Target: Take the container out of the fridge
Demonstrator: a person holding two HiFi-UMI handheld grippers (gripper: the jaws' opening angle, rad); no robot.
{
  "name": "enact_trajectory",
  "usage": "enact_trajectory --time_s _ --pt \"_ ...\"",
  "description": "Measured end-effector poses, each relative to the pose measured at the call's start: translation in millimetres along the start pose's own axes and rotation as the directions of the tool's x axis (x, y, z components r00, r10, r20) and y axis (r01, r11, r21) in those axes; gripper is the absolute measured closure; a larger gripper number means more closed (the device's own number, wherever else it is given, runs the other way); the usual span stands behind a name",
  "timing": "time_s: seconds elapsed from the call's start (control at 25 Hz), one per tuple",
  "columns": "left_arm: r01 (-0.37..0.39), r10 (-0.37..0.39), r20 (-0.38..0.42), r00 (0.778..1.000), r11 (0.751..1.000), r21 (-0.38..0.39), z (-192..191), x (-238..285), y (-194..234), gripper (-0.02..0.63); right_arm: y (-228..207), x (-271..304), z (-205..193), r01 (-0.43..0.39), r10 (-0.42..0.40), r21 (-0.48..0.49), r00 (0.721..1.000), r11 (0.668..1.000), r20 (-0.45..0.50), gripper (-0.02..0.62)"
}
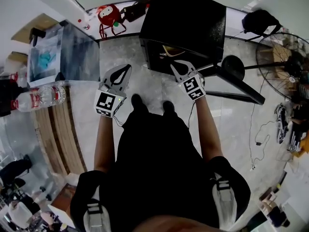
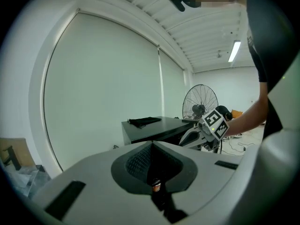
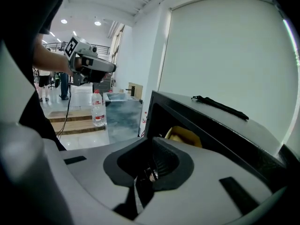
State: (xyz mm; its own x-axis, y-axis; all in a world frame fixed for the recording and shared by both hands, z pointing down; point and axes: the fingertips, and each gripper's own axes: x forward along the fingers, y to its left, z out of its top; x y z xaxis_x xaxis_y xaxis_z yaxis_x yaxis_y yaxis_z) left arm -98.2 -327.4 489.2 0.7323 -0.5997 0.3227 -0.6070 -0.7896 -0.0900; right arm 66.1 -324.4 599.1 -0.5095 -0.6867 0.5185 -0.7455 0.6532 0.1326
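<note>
A low black fridge (image 1: 186,21) stands open in front of me. A yellowish container (image 1: 169,50) shows in its dark inside, and it is seen more plainly in the right gripper view (image 3: 185,136). My right gripper (image 1: 180,64) hovers just in front of the opening. Its jaws are slightly apart and nothing is between them. My left gripper (image 1: 127,68) hangs further left over the floor, away from the fridge, shut and holding nothing. A black cloth (image 3: 220,106) lies on the fridge top.
A grey metal box (image 1: 72,52) and a water bottle (image 1: 41,96) stand to the left beside wooden steps (image 1: 53,129). A black stool (image 1: 233,63) and a standing fan (image 1: 285,52) are to the right. Cables lie on the floor at far right.
</note>
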Motion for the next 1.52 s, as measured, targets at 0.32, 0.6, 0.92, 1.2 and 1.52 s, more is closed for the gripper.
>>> enact_trajectory --time_s 0.32,0.6,0.92,1.2,1.52 --pt "-0.009 0.009 -0.006 1.000 1.000 0.005 -1.8 -5.3 0.4 0.589 -11.6 40.0 -20.6 -0.009 -0.017 -0.178 0.989 0.984 -0.146 0.489" --pt "-0.043 0.042 -0.029 0.999 0.999 -0.012 -8.6 -16.8 0.6 0.589 -19.8 58.3 -30.6 -0.020 -0.031 -0.245 0.979 0.969 -0.204 0.486" --pt "-0.080 0.079 -0.043 0.996 0.997 -0.021 -13.6 -24.9 5.8 0.589 -22.8 75.7 -44.6 -0.034 -0.056 -0.328 0.963 0.944 -0.263 0.509" --pt "-0.107 0.106 -0.039 0.994 0.994 -0.021 -14.5 -30.0 10.4 0.589 -25.1 80.8 -42.7 -0.033 -0.052 -0.309 0.964 0.951 -0.261 0.551" --pt "-0.128 0.127 -0.032 0.991 0.991 -0.033 -13.0 -32.9 9.5 0.589 -25.7 78.5 -40.8 -0.042 -0.038 -0.298 0.965 0.954 -0.259 0.554"
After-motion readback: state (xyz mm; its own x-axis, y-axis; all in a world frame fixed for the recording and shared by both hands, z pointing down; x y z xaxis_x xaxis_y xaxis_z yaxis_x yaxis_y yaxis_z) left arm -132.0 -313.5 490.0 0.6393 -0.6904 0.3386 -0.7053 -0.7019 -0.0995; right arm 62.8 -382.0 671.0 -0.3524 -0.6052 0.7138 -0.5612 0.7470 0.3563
